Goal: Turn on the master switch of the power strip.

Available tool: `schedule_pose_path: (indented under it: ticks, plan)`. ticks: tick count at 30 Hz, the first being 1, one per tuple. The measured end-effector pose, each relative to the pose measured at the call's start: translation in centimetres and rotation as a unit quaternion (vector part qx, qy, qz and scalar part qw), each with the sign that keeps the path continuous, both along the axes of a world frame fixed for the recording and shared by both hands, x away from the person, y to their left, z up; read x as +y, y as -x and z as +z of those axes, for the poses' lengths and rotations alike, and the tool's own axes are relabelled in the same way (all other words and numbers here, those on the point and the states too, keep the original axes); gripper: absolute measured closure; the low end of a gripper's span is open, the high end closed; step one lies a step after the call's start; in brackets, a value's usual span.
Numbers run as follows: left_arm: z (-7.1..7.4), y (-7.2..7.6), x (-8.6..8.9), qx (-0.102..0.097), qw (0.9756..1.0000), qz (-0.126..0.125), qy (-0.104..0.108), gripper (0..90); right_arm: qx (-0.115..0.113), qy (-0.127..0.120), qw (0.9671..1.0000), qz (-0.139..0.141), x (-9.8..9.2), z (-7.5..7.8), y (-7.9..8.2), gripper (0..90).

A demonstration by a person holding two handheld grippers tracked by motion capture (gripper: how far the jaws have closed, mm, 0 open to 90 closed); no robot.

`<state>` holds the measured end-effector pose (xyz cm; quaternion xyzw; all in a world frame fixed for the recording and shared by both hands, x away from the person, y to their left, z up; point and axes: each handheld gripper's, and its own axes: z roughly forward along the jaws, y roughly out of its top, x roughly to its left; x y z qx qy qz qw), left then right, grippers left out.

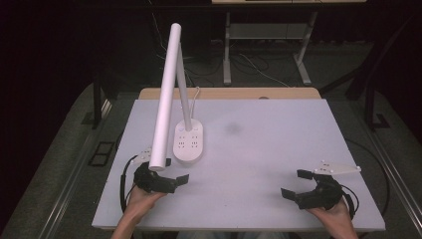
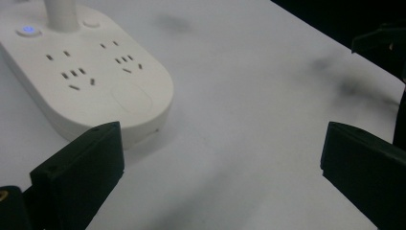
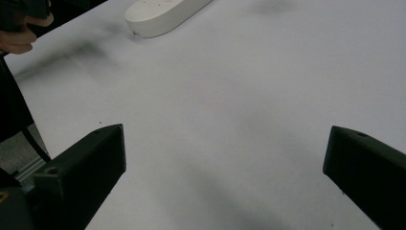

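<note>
A white desk lamp stands left of centre on the white table (image 1: 263, 144). Its oval base (image 1: 188, 142) carries several sockets, and its long tube head (image 1: 166, 94) slants down toward the front. My left gripper (image 1: 175, 170) rests on the table just in front of the base, open and holding nothing. In the left gripper view the base (image 2: 95, 76) lies just beyond the left jaw, and a small blue light (image 2: 28, 29) glows by the lamp stem. My right gripper (image 1: 293, 183) sits at the front right, open and empty, its jaws pointing left across bare table toward the far-off base (image 3: 163, 14).
Behind the white board runs a wooden table edge (image 1: 229, 93) with the lamp's cord going over it. Dark floor, cables and metal desk legs (image 1: 227, 50) lie beyond. The left hand (image 3: 16, 40) shows far off in the right gripper view.
</note>
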<state>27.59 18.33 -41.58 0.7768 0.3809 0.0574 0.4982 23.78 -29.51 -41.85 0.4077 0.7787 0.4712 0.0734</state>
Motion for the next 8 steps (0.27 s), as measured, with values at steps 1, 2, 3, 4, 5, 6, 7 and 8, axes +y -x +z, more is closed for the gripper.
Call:
schedule_pose_path:
  ticks: [1, 2, 3, 4, 5, 6, 7, 8]
  plan:
    - [-0.2, 0.1, -0.1, 0.002, 1.0000, -0.003, -0.002, 0.2, 0.000, 0.000, 1.0000, 0.000, 0.0, 0.0, 0.0, 0.4]
    - [-0.4, 0.2, -0.2, 0.003, 0.9999, -0.008, -0.006, 0.2, 0.001, 0.000, 1.0000, 0.001, 0.0, 0.0, 0.0, 0.4]
    - [-0.6, 0.3, -0.3, 0.006, 0.9999, -0.013, -0.010, 0.2, 0.001, -0.001, 1.0000, 0.002, 0.1, 0.0, 0.1, 0.4]
    - [-0.9, 0.4, -0.4, 0.011, 0.9998, -0.016, -0.010, 0.2, 0.000, -0.001, 1.0000, 0.004, 0.1, 0.1, 0.1, 0.4]
    - [-1.2, 0.4, -0.5, 0.016, 0.9996, -0.020, -0.016, 0.2, 0.001, -0.001, 1.0000, 0.005, 0.2, 0.1, 0.1, 0.4]
    - [-1.5, 0.3, -0.6, 0.019, 0.9994, -0.022, -0.020, 0.0, 0.002, 0.000, 1.0000, 0.007, 0.2, 0.1, 0.2, 0.4]
    - [-1.6, 0.3, -0.7, 0.021, 0.9992, -0.024, -0.023, 0.0, 0.000, 0.001, 1.0000, 0.008, 0.3, 0.1, 0.2, 0.4]
    - [-1.7, 0.3, -0.7, 0.021, 0.9992, -0.026, -0.023, 0.0, 0.002, 0.000, 1.0000, 0.009, 0.3, 0.1, 0.3, 0.4]
